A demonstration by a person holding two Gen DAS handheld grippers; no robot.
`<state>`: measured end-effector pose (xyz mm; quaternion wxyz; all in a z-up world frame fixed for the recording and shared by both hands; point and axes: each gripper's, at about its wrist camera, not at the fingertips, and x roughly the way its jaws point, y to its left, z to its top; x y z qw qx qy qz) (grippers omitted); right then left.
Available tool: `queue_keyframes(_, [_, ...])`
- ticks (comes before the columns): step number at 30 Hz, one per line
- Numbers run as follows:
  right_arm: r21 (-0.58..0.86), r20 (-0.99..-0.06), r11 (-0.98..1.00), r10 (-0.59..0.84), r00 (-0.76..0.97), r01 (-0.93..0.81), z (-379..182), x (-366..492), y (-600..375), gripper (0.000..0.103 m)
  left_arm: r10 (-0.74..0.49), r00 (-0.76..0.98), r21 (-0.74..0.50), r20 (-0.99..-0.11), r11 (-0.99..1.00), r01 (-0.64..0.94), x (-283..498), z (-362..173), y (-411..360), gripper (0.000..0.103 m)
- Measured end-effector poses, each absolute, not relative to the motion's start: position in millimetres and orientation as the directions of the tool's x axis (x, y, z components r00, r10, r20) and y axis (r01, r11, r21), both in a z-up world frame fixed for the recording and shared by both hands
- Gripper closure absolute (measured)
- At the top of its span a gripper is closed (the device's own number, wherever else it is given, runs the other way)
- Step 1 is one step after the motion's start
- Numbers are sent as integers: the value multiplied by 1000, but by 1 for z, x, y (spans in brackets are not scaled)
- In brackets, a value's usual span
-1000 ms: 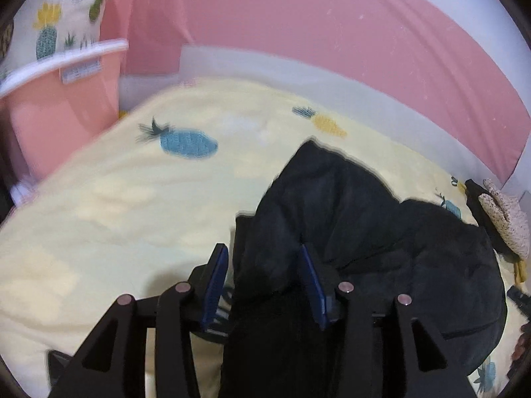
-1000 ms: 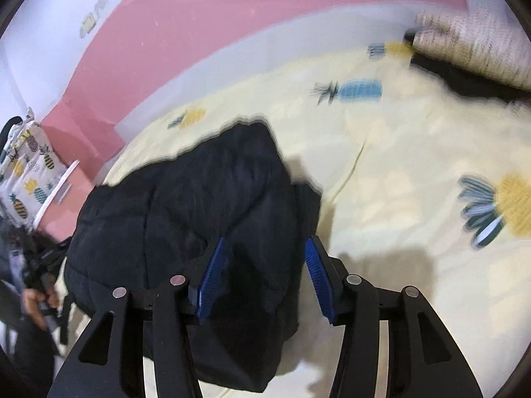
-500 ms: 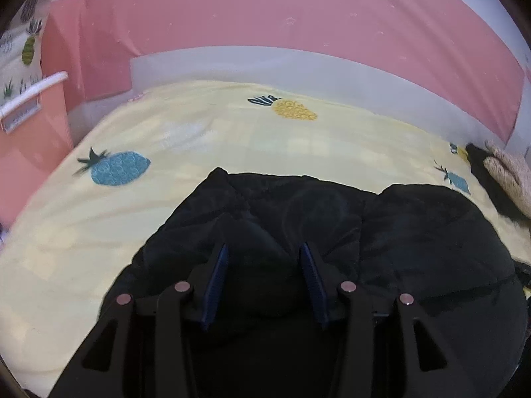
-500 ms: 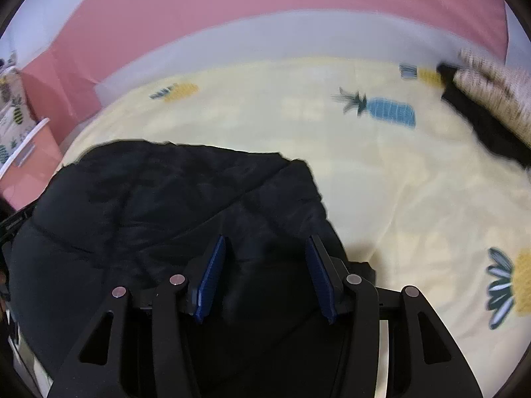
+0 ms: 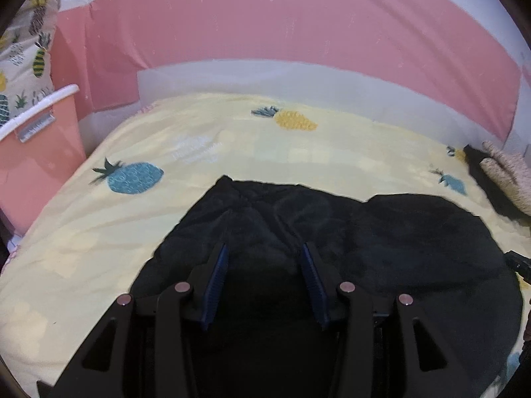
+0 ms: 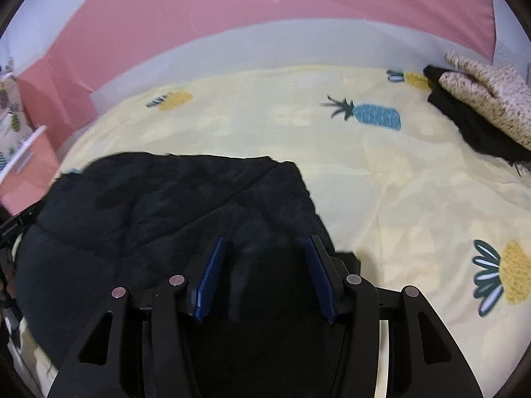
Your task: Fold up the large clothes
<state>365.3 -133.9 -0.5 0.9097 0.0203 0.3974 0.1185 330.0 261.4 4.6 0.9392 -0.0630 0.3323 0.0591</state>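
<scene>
A large black padded garment point(image 5: 381, 238) lies bunched on a yellow pineapple-print bedsheet point(image 5: 232, 146). It also shows in the right wrist view point(image 6: 149, 205). My left gripper point(image 5: 264, 258) is open, its blue-padded fingers standing over the garment's left part. My right gripper point(image 6: 265, 252) is open over the garment's right edge. Black fabric lies between and below both pairs of fingers; I cannot tell whether they touch it.
A pink padded wall point(image 5: 282, 26) with a white base runs behind the bed. A pink bin point(image 5: 36, 139) stands at the left. A beige speckled garment on black cloth point(image 6: 484, 99) lies at the right; it also shows in the left wrist view point(image 5: 507, 175).
Both grippers have swung to face the back wall. The black garment now lies wider and flatter in front of them. Both grippers stay open.
</scene>
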Motion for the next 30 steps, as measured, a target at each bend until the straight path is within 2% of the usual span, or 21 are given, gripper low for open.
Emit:
queue_keyframes(3, [149,-678,959,277,681,-241,17,330,-134,52,47,808,-96,-588,987,-128,289,21,250,55])
queue_keyframes(8, [155,-656,944,318,684,-290,23,272,-127,52,-5,820,-128,-573,988,-83,228,24,214,55])
queue_keyframes(12, [126,-671,947,302,678,-296,9,242,-124,52,-46,784,-119,-619,992,-36,213,-2,183,55])
queue_keyframes(16, [105,-736,953,266,622,-284,-17,251,-125,52,-27,752,-98,-658,994,-50,225,-22,175,54])
queue_keyframes(21, [121,-726,952,278,629,-282,-6,240,-133,52,-19,749,-113,-662,991,-74,211,-4,171,54])
queue_keyframes(30, [136,-671,932,336,661,-335,28,169,-137,52,-17,759,-104,-651,992,-66,138,28,129,54])
